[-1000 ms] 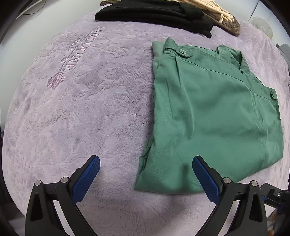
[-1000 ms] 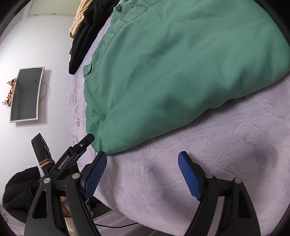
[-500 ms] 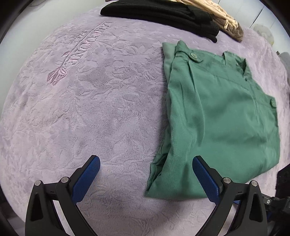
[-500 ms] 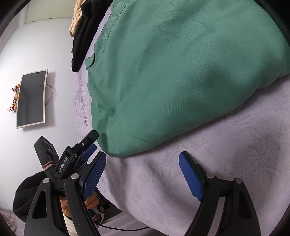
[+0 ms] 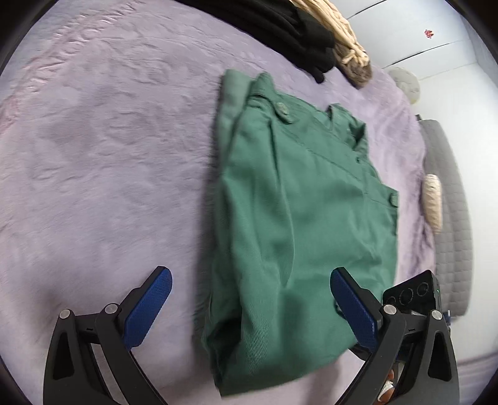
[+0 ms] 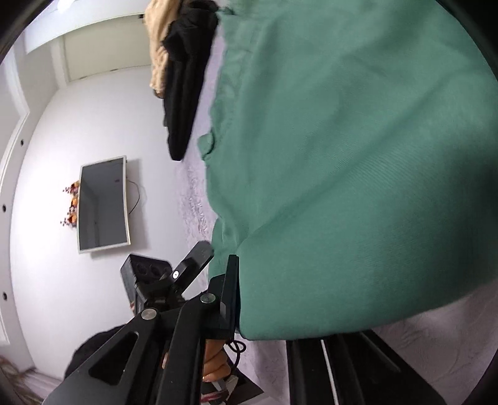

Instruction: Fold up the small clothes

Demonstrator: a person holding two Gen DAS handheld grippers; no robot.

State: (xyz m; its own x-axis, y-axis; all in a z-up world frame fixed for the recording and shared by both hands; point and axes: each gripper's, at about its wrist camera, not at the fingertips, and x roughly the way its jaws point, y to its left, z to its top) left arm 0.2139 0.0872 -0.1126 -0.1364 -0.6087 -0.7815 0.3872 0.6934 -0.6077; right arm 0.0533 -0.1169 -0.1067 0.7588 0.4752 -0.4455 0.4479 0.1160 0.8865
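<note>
A folded green garment (image 5: pixel 298 224) with buttoned tabs lies on the purple bedspread (image 5: pixel 93 162). My left gripper (image 5: pixel 249 308) is open, its blue pads either side of the garment's near left corner. In the right wrist view the garment (image 6: pixel 358 155) fills most of the frame. My right gripper (image 6: pixel 264 321) has pushed into the garment's near edge; its left finger (image 6: pixel 230 296) lies against the cloth, and the other finger and both pads are hidden under it. The left gripper (image 6: pixel 193 264) shows beyond it.
Black clothes (image 5: pixel 289 28) and a beige woven item (image 5: pixel 345 46) lie at the far edge of the bed. A grey quilted cushion (image 5: pixel 451 218) lies to the right. A wall-mounted TV (image 6: pixel 102 202) hangs on the white wall.
Both grippers moved forward onto the garment's near edge. The right gripper's blue pads, open and clear of the cloth before, are now hidden under the fabric.
</note>
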